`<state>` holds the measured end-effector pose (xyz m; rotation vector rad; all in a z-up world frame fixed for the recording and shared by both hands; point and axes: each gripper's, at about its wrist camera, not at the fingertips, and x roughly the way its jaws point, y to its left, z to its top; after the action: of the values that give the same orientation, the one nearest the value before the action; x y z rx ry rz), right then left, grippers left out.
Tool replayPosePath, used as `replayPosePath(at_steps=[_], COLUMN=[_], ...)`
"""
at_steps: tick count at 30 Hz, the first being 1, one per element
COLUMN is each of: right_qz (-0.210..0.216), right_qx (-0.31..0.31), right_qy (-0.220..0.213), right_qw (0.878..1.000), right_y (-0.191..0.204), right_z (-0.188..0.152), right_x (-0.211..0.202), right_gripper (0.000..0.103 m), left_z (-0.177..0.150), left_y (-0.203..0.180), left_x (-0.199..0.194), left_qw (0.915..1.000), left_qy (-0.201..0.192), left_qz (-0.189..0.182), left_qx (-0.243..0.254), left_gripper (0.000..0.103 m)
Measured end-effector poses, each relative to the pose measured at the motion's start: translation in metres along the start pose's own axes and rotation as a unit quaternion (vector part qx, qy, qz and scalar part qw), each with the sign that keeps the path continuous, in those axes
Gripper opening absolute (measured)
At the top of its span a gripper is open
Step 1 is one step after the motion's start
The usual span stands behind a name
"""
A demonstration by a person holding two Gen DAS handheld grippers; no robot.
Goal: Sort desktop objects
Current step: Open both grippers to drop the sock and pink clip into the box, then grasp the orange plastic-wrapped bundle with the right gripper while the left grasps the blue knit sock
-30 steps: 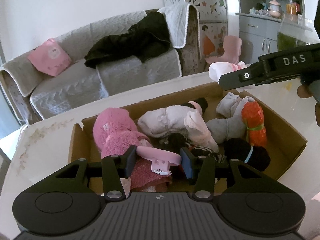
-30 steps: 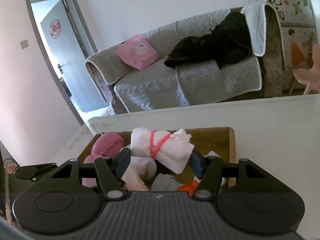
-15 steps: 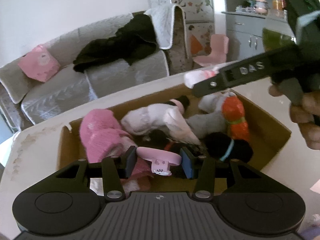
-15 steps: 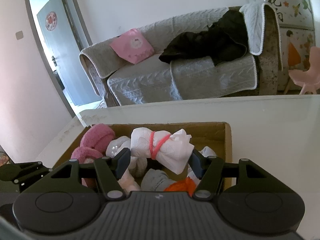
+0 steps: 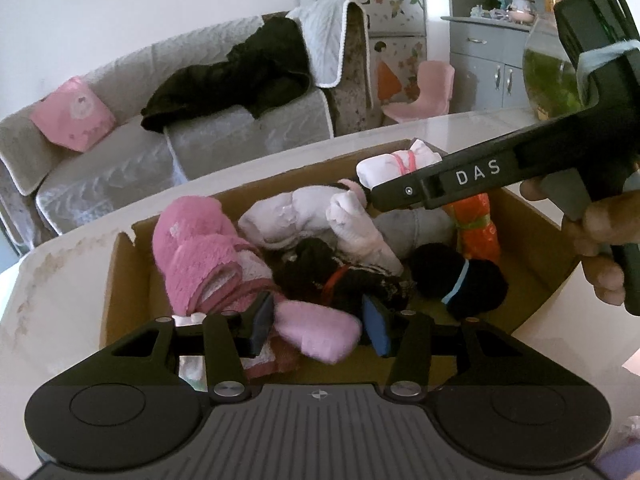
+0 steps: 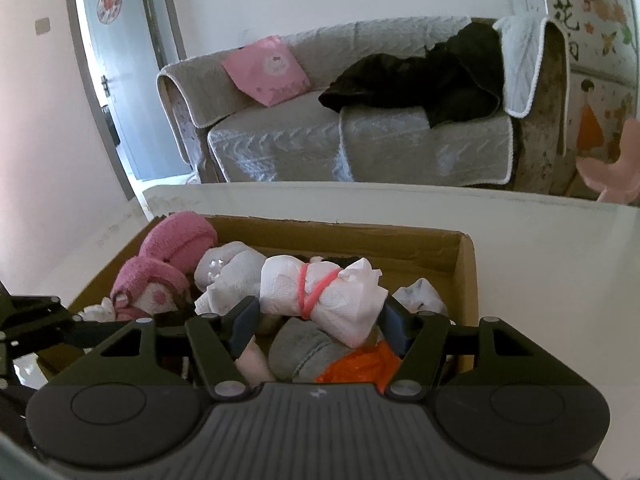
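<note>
A white worktop (image 6: 540, 264) is carrying an open cardboard box (image 6: 466, 276), and the box is holding a heap of bundled soft things. A fuzzy pink slipper pair (image 5: 200, 256) is lying at the box's left end, with a white sock bundle (image 5: 296, 216) beside it. A grey sock roll (image 6: 304, 348) is sitting under the right gripper's load, and an orange bundle tied with a green band (image 5: 478, 226) is resting against the right side. A black sock roll with a blue band (image 5: 460, 276) is lying in front of it, next to a dark patterned bundle with a red tie (image 5: 344, 276).

The right gripper (image 6: 316, 320) is hanging over the box with a white cloth bundle tied with a pink elastic band (image 6: 320, 292) between its jaws; the pads are touching the bundle's two ends, so it is held. A hand (image 5: 600, 240) is holding this gripper's handle.

The left gripper (image 5: 318, 320) is hovering over the near edge of the box. Its jaws are opening, and a pale pink item (image 5: 316, 330), blurred, is lying between them, with a gap showing on the right side, so the grip is loosening.
</note>
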<state>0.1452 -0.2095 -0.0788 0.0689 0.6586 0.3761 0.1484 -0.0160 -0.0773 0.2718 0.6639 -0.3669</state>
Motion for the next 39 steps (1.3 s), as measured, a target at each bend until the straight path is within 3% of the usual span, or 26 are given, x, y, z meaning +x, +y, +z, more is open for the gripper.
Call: replayPosePath(at_steps=[2, 6, 8, 15, 25, 31, 35, 39], right_qz=[-0.002, -0.003, -0.005, 0.000, 0.030, 0.044, 0.052, 0.057], right_qx=[-0.007, -0.014, -0.010, -0.001, -0.004, -0.007, 0.015, 0.036], right_qy=[0.002, -0.003, -0.010, -0.044, -0.068, -0.078, -0.107, -0.123], right_qw=[1.000, 1.000, 1.000, 0.999, 0.997, 0.996, 0.993, 0.990], right_y=[0.003, 0.005, 0.004, 0.002, 0.001, 0.001, 0.007, 0.024], right_z=[0.000, 0.001, 0.003, 0.012, 0.003, -0.034, -0.086, -0.141], right_x=[0.001, 0.000, -0.004, -0.027, -0.076, -0.139, -0.193, -0.216], right_gripper=[0.067, 0.082, 0.084, 0.086, 0.090, 0.090, 0.092, 0.092], left_z=[-0.001, -0.004, -0.005, -0.008, -0.015, -0.036, -0.075, -0.110], left_y=[0.002, 0.005, 0.006, 0.012, 0.005, -0.003, -0.021, -0.047], left_x=[0.000, -0.002, -0.005, -0.019, -0.073, -0.131, -0.174, -0.205], left_qw=[1.0000, 0.9999, 0.9999, 1.0000, 0.9976, 0.9955, 0.9957, 0.9968], left_qy=[0.004, 0.009, 0.010, 0.003, -0.045, -0.073, -0.070, -0.055], left_qz=[0.002, 0.001, 0.004, 0.000, -0.051, -0.059, -0.054, -0.038], left_qx=[-0.004, -0.006, -0.005, -0.009, 0.012, -0.007, -0.025, -0.045], left_gripper=[0.072, 0.076, 0.086, 0.089, 0.103, 0.103, 0.103, 0.103])
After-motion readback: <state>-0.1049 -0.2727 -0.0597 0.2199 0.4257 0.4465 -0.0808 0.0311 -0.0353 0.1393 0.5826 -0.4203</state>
